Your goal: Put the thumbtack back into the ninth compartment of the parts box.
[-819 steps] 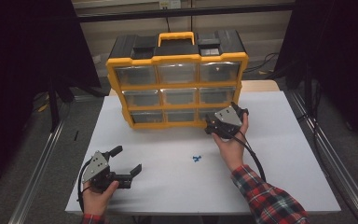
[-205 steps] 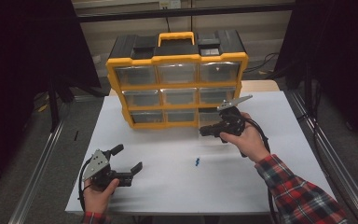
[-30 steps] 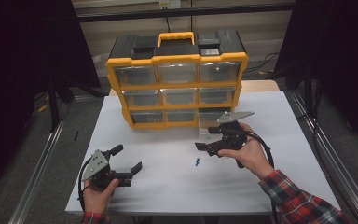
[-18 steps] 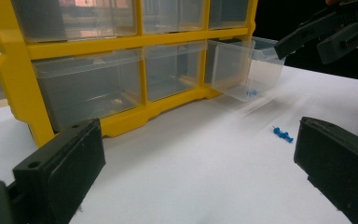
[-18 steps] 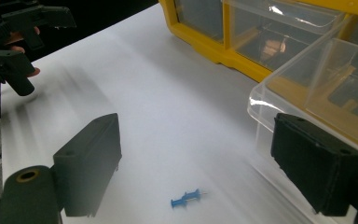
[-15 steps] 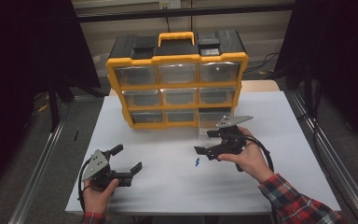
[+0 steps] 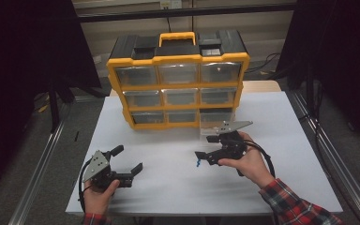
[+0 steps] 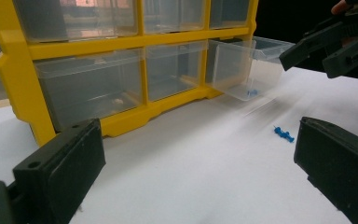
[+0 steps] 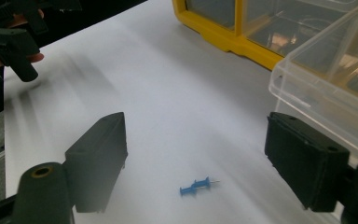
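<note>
While the left claw [image 7: 127,161] rests spread at lower left of the white surface [image 7: 168,187], the right claw [image 9: 196,158], jaws just narrowing yet apart, brackets two blue pushpins [image 9: 196,185] at lower centre; beyond, a pulled-out clear drawer [image 9: 326,79] and yellow organizer [image 7: 178,84].

Two small blue push pins [image 9: 196,185] lie flat on the white table [image 9: 168,93], touching or perhaps overlapping (too small to tell apart cleanly), one metal tip showing. They rest just beside the pulled-out clear drawer [image 9: 326,79], which holds more blue pieces.
</note>
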Motion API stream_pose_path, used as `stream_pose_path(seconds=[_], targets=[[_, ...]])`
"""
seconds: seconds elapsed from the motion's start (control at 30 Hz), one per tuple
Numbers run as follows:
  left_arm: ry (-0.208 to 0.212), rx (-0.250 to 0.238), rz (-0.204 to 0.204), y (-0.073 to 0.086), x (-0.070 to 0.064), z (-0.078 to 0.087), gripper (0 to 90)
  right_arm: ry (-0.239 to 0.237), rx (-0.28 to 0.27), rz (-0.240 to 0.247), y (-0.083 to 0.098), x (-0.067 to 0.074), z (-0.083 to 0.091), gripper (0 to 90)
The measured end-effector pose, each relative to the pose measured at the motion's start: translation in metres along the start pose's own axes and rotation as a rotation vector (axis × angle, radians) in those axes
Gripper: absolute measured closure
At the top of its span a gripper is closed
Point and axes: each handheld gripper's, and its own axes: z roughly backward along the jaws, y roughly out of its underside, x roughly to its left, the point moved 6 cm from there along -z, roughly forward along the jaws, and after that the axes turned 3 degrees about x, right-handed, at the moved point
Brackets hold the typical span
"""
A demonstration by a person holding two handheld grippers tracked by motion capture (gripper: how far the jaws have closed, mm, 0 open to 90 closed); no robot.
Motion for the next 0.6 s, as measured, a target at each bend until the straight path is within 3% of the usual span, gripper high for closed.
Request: stream_pose_path(seconds=[0.33,0.4,0.53,0.6], targets=[[0.002,-0.005,0.010,0.000,0.000,0.000,1.6,-0.001,0.019,0.025,0.007,0.001,-0.006,37.1],[0.002,-0.017,0.026,-0.001,-0.001,-0.001,1.6,0.001,0.022,0.037,0.008,0.001,-0.006,41.8],[0.002,-0.017,0.025,-0.001,-0.001,-0.001,1.6,-0.017,0.043,0.047,0.011,0.001,-0.009,49.0],[-0.001,-0.017,0.025,-0.001,-0.001,0.000,1.6,-0.001,0.055,0.059,0.013,0.000,-0.011,51.5]])
